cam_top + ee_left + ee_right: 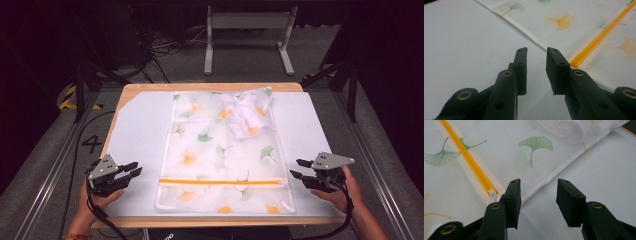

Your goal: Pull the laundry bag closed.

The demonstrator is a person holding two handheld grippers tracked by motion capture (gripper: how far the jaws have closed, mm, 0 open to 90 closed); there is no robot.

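Note:
A white mesh laundry bag printed with green and orange ginkgo leaves lies flat on the white mat. Its orange zipper runs across near the front edge. A crumpled white garment bulges at the bag's far right corner. My left gripper hovers just off the bag's front left side, open and empty, with the zipper to its right. My right gripper stands open by the bag's right edge, nothing between its jaws. The zipper pull sits beside its left jaw.
The mat covers a wooden table. Bare mat lies left and right of the bag. Behind the table a white metal stand and cables sit on the floor. Aluminium rails run along both sides.

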